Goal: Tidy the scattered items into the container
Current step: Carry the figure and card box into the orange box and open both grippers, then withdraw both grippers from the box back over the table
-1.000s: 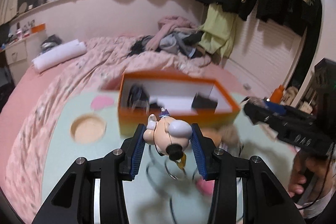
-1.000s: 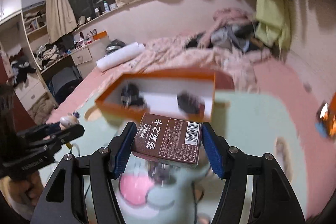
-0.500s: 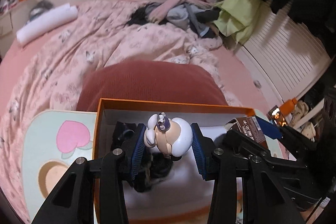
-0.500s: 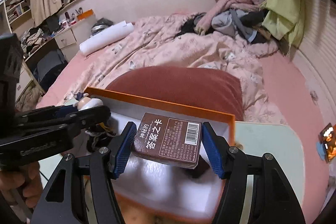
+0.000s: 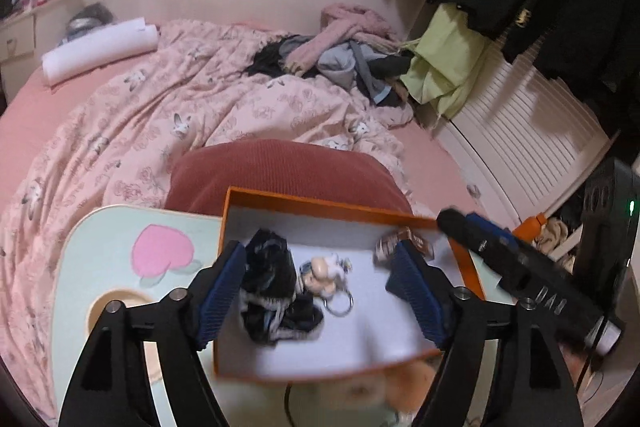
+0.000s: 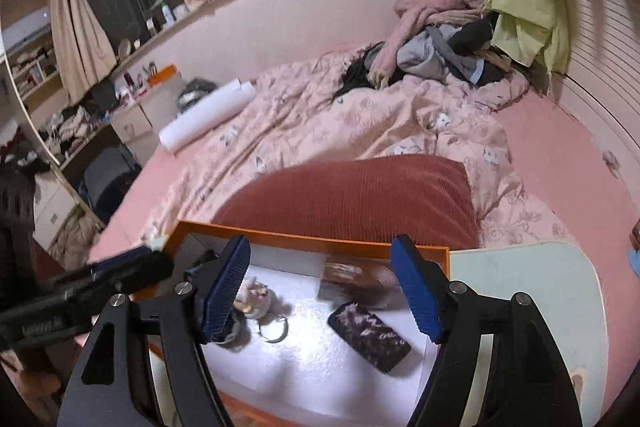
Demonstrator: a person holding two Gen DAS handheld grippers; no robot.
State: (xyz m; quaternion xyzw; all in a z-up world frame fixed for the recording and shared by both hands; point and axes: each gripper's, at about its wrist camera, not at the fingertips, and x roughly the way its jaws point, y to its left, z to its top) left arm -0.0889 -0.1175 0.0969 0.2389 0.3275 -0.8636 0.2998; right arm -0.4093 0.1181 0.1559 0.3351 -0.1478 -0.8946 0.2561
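both my tongs have just spread their jaws over the orange box [image 5: 320,205], and both loads are out of them. half a second ago my left tongs [image 5: 320,281] pinched the little figure keychain [image 5: 322,271]; now they stand released and it lies on the white floor of the box, just at 3 o'clock of the dark crumpled bundle [image 5: 272,291]. my right tongs [image 6: 320,283] held the brown card box [image 6: 356,279] and are slack now too; it sits blurred between and below their pads, near the far wall at 12 o'clock. i judge it has dropped in, though it may not have settled yet. so two more items look tidied.

a dark patterned phone-like slab [image 6: 368,335] lies at 5 o'clock of the card box. the near rim of the orange box is smeared in the left view, and something pale and fuzzy [image 5: 400,379] beyond it at 6 o'clock on the table [image 5: 100,259] is too blurred to name. it may be left to collect.
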